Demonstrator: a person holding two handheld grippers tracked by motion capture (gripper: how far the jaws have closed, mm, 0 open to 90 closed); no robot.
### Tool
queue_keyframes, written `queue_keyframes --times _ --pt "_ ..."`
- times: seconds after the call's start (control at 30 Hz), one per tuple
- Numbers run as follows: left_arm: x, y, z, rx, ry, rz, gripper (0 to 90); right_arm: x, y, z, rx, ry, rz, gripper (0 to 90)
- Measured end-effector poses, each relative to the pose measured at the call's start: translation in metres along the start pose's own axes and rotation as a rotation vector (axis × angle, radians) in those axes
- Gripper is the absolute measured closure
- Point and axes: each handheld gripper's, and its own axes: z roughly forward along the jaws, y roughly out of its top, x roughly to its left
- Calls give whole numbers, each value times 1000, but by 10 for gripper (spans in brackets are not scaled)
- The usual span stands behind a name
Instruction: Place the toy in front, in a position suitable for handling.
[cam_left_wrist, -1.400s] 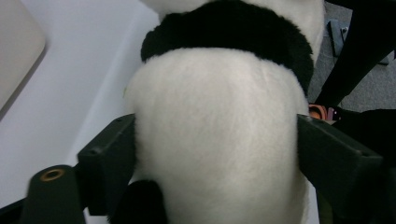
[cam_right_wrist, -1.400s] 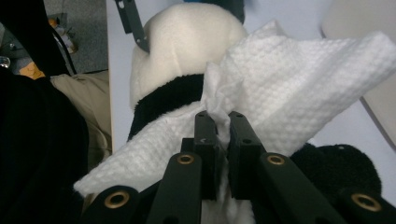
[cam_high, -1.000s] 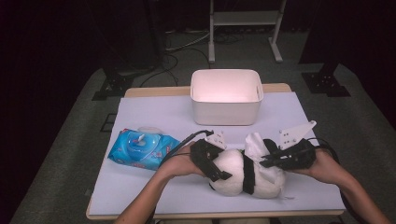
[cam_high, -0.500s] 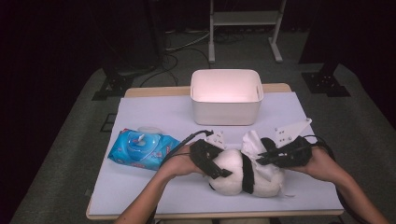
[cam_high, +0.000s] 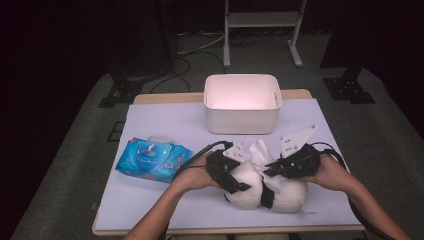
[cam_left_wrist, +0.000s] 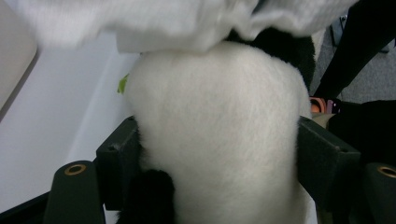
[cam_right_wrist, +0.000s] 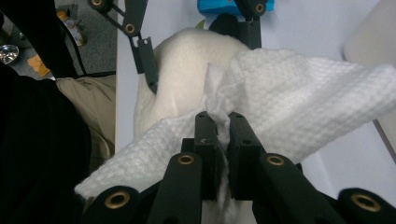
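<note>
The left gripper (cam_high: 243, 181) is clamping the plush panda (cam_high: 270, 187), jaws having just narrowed; the right gripper (cam_right_wrist: 222, 122) is pinching a white wipe (cam_right_wrist: 299, 107). The blue wipes pack (cam_high: 152, 160)'s label is perhaps too blurred to read.

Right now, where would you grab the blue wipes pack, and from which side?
Take the wipes pack across its short width, coming straight down from above. It lies flat on the table with open space all round; the raised lid on top would likely slip, so grip the soft edges beside it.
</note>
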Motion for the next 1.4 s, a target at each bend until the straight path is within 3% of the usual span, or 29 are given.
queue_keyframes --times 0.07,0.27,0.77,1.1,1.27,1.4 --pt "-1 0 0 21 3 14 255 1 3 5 9 6 -4 832" --pt "0 -7 -1 -18 -14 -13 254 2 1 -2 24 0 -3 832" --pt "0 -12 -3 -32 -34 -34 244 5 -32 -35 -27 -32 68 831" --pt "0 -14 -5 -40 -52 -50 230 7 -53 -48 -45 -47 111 830" --pt "3 -14 -6 -38 -62 -82 181 8 -56 -48 -53 -48 111 831" --pt "8 -15 -4 -7 -79 -124 96 10 -58 -47 -51 -42 104 831"
